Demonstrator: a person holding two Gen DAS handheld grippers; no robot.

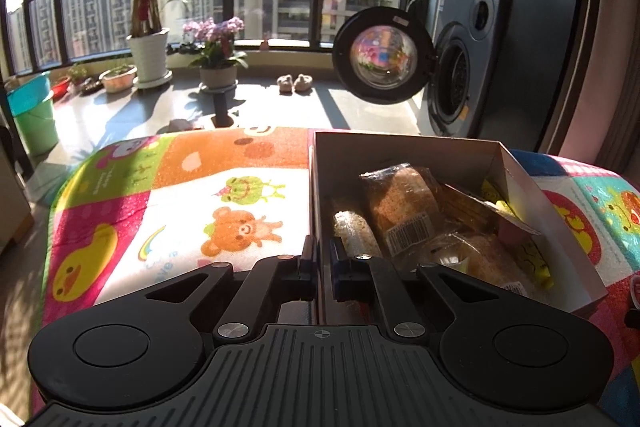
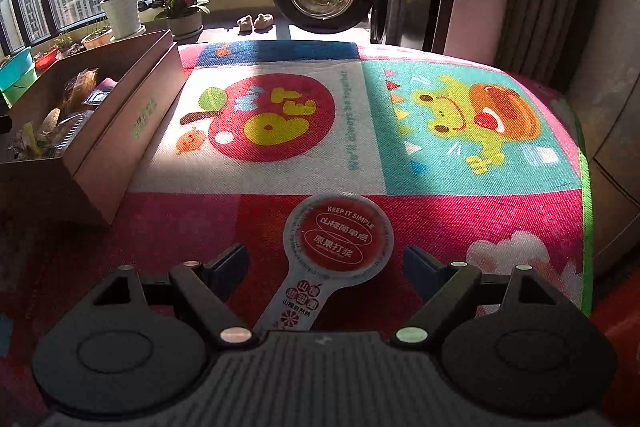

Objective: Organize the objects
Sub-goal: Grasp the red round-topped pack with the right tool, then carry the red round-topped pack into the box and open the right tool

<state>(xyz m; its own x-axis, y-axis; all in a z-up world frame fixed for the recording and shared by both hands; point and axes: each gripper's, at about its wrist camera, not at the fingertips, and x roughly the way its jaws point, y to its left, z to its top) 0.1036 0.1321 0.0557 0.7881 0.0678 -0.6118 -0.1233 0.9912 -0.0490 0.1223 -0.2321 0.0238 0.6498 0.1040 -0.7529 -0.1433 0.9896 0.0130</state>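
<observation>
Left tongs (image 1: 323, 267): jaws closed onto the near wall of the open cardboard box (image 1: 560, 227), one finger outside and one inside. The box stands on a cartoon-printed mat (image 1: 224, 195) and holds wrapped bread (image 1: 404, 207) and other packets, some yellow.

Right tongs (image 2: 326, 267): jaws spread wide, with the paddle-shaped snack packet (image 2: 340, 239) lying flat on the mat (image 2: 440, 131) between them, touched by neither finger. Its red round head points away from the camera; its handle runs back under the tongs. In this view the box (image 2: 132, 107) stands to the left, well apart from the packet.

Background: washing machine with its door open (image 1: 380, 55), potted plants (image 1: 148, 39), window.
</observation>
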